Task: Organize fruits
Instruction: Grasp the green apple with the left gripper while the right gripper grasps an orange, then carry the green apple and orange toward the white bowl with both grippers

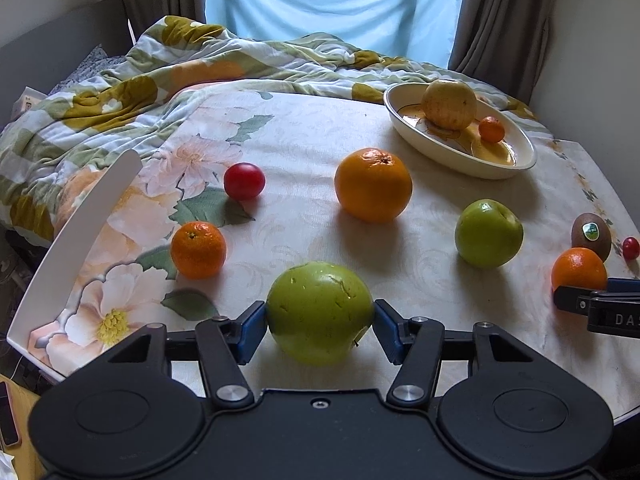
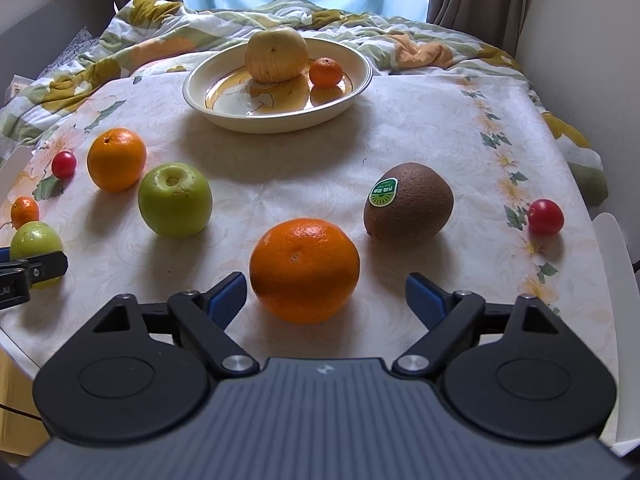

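Note:
My left gripper [image 1: 319,307] holds a large green apple [image 1: 320,312] low on the floral tablecloth, both blue pads touching its sides. An orange [image 2: 304,268] sits between the fingers of my right gripper [image 2: 326,280], which stands open with a gap on each side. At the back, a cream bowl [image 2: 280,124] holds a yellow apple [image 2: 276,54] and a small mandarin [image 2: 326,73]. A kiwi [image 2: 408,208] with a green sticker lies just right of the orange.
Loose on the cloth are a second green apple [image 2: 175,205], a big orange [image 2: 116,159], a mandarin [image 1: 198,249] and two cherry tomatoes [image 1: 244,181] [image 2: 545,217]. A white raised rim [image 1: 80,220] borders the left side. A rumpled quilt [image 1: 120,80] lies behind.

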Demonstrator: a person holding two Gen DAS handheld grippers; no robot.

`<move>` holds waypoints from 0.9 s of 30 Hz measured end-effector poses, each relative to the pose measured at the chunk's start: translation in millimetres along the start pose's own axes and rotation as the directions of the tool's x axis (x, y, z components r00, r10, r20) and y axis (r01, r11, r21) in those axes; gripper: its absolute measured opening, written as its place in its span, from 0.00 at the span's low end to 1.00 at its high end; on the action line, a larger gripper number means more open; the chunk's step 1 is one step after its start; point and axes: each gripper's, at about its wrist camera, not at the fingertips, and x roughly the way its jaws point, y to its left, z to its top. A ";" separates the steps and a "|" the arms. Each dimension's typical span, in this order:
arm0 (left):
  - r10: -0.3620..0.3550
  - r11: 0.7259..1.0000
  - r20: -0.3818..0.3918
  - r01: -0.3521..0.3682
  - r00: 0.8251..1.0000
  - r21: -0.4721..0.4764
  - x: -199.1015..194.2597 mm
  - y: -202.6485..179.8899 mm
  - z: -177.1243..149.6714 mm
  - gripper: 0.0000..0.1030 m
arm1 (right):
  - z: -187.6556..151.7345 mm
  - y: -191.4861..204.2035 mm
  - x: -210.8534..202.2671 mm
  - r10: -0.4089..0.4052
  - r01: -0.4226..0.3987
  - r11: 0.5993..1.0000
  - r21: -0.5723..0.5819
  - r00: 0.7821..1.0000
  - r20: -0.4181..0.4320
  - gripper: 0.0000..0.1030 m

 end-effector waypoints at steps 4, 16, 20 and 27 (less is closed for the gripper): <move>0.003 1.000 0.000 -0.003 1.000 -0.009 -1.6 0.7 -1.3 0.60 | 2.0 2.8 5.2 0.014 -0.015 1.000 -0.015 1.000 -0.009 0.88; 0.026 0.999 0.010 -0.026 1.000 -0.031 -10.9 -0.7 -5.3 0.60 | 4.2 7.7 6.4 0.050 -0.050 0.998 -0.047 0.999 -0.013 0.73; 0.023 0.999 0.023 -0.022 0.999 -0.029 -21.6 -2.9 -3.4 0.60 | 5.5 6.2 -2.5 0.055 -0.055 0.997 -0.061 0.999 0.000 0.72; 0.024 1.000 0.076 -0.022 0.997 -0.018 -47.2 -10.7 6.5 0.60 | 10.3 4.7 -23.6 0.075 -0.074 0.996 -0.058 0.997 0.021 0.72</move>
